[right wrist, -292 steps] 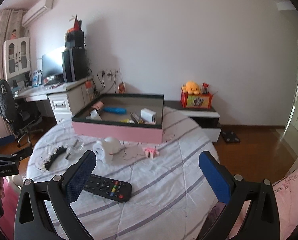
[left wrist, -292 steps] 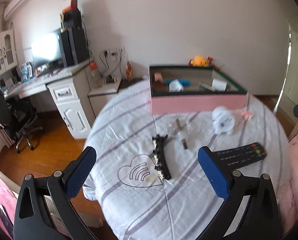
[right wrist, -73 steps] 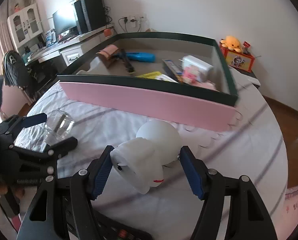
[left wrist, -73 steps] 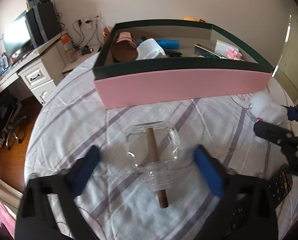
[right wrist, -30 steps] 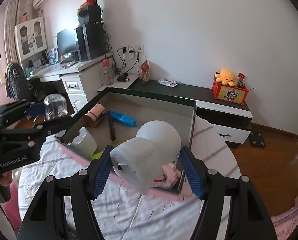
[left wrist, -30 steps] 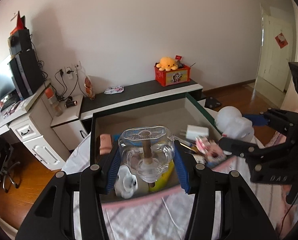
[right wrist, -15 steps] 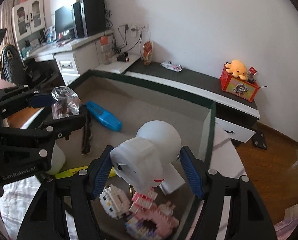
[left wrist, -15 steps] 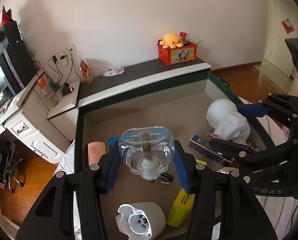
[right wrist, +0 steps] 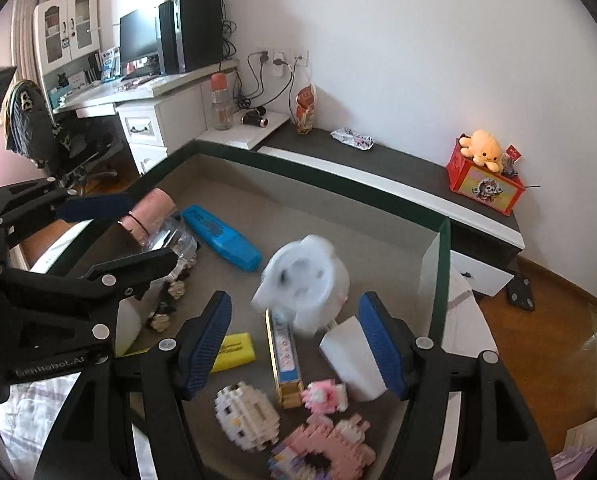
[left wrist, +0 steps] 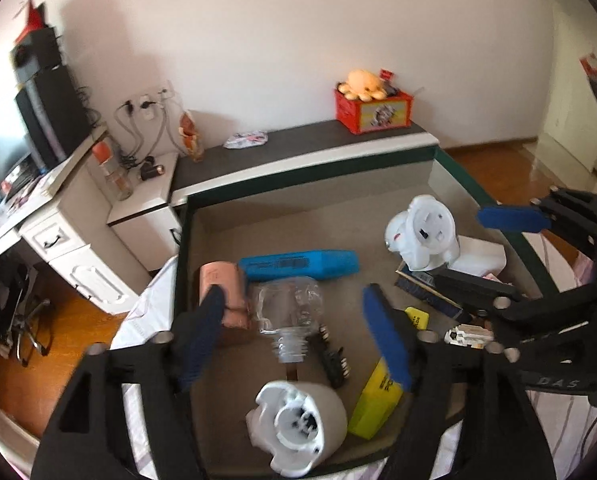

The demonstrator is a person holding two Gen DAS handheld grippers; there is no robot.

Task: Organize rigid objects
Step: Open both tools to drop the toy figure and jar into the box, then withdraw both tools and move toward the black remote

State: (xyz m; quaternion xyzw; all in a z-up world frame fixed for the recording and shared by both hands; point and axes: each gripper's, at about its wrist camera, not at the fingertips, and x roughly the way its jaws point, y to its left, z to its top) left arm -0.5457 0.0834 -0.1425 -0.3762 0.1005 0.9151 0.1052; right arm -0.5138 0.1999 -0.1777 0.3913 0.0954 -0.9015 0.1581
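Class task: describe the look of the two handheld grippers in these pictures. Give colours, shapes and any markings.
Both are black plastic frames with triangular cut-outs and silver screw heads. The left gripper and the right gripper each carry two long fingers faced with ribbed blue pads. Pale lettering runs along the side of each frame, partly legible. No cables or sleeves show.

Left wrist view: close above the box [left wrist: 450, 160], angled down along its jaws toward the far wall.
Right wrist view: close above the same box [right wrist: 442, 240], from its right end, angled down.
Shared: box interior, blue case [left wrist: 298, 264] [right wrist: 222, 240], wall shelf, each other's gripper.
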